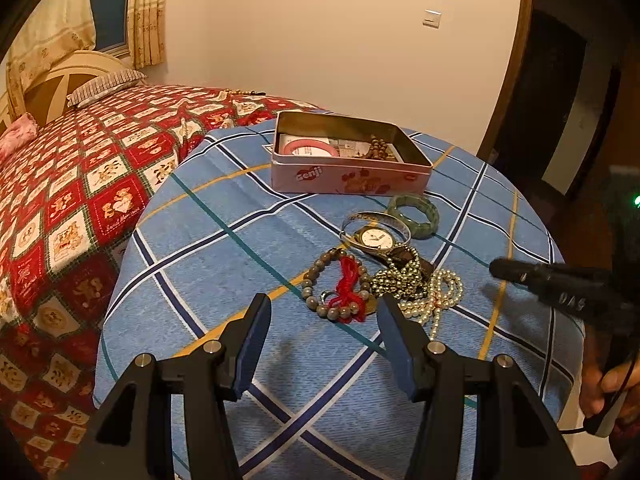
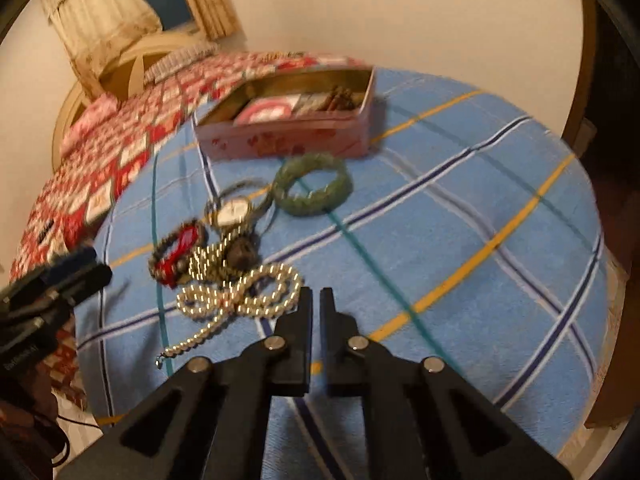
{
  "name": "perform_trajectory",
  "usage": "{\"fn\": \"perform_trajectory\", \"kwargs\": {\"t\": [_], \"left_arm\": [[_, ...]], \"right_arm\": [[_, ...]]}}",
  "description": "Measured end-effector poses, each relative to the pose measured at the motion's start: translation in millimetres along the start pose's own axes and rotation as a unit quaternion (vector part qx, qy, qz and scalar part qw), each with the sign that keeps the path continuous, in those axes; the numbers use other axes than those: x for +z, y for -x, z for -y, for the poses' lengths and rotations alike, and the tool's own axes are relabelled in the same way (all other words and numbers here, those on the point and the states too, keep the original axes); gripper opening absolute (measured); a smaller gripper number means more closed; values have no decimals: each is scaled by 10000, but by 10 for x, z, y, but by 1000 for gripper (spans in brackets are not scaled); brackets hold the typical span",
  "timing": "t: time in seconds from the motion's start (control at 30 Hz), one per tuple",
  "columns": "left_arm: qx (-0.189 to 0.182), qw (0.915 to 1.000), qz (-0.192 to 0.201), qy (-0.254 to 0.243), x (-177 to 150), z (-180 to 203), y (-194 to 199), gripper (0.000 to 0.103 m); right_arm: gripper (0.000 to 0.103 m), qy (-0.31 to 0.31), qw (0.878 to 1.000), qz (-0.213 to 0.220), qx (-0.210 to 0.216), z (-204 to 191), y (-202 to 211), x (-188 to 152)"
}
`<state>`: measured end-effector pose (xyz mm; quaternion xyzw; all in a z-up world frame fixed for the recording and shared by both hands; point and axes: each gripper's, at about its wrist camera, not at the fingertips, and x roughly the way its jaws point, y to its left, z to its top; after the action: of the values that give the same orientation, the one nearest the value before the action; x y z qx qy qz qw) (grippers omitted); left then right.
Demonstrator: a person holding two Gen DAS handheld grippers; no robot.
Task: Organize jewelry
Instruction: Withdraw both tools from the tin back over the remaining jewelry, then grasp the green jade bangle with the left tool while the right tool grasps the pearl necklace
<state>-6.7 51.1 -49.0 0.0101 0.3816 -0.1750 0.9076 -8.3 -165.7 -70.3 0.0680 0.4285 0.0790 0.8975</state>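
A jewelry pile lies on the blue plaid tablecloth (image 1: pixel 224 216): a grey bead bracelet with a red tassel (image 1: pixel 348 286), a gold bead chain (image 1: pixel 396 278), a pearl necklace (image 1: pixel 442 292), a watch (image 1: pixel 374 238) and a green bangle (image 1: pixel 432 220). Behind them stands an open pink tin (image 1: pixel 352 178) holding a pink ring and brown beads. My left gripper (image 1: pixel 324 302) is open just short of the bead bracelet, nothing between its fingers. My right gripper (image 2: pixel 316 292) is shut and empty, just right of the pearl necklace (image 2: pixel 248 292). In the left wrist view it (image 1: pixel 498 269) comes in from the right.
A bed with a red patchwork quilt (image 1: pixel 80 184) adjoins the round table on the left. A dark doorway (image 1: pixel 552 120) stands at the right. The tin (image 2: pixel 288 142) and green bangle (image 2: pixel 312 206) sit toward the table's far side. A hand (image 1: pixel 612 388) grips the right tool.
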Motion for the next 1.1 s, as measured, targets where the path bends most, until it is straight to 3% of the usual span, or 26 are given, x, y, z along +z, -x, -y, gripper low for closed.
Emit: {"fn": "perform_trajectory", "kwargs": {"t": [0.13,0.2,0.27,0.33,0.47,0.63,0.7,0.77,0.9,1.1], "left_arm": [[16,10000,-21,6,1,3,-17,56],[89,10000,8,1,2,-8,-5,56],[144,9999,30,5,2,-29,9,56],[212,9998,59,17,4,-63,21,56],[266,9995,61,139,21,-137,6,56],[232,9996,98,146,39,-149,32,56],[249,9996,114,89,44,-148,42,56],[236,9996,120,95,49,-159,45,56],[86,9998,135,151,76,-160,18,56],[-286,9994,168,25,220,9,-68,56]], "right_arm": [[14,-172,9987,40,469,-9,51,30],[25,-252,9967,-290,714,-78,-56,3],[53,-291,9946,-495,859,-152,-156,-45],[59,-255,9947,-518,849,-234,-215,-76],[58,-50,9964,-480,694,-390,-339,-39],[57,481,9979,-427,67,-617,-484,46],[49,876,9953,-405,-93,-691,-490,18],[19,940,9942,-499,173,-644,-448,-7],[8,1053,9923,-641,-104,-465,-357,-56],[8,245,9991,-356,-8,-37,-146,26]]}}
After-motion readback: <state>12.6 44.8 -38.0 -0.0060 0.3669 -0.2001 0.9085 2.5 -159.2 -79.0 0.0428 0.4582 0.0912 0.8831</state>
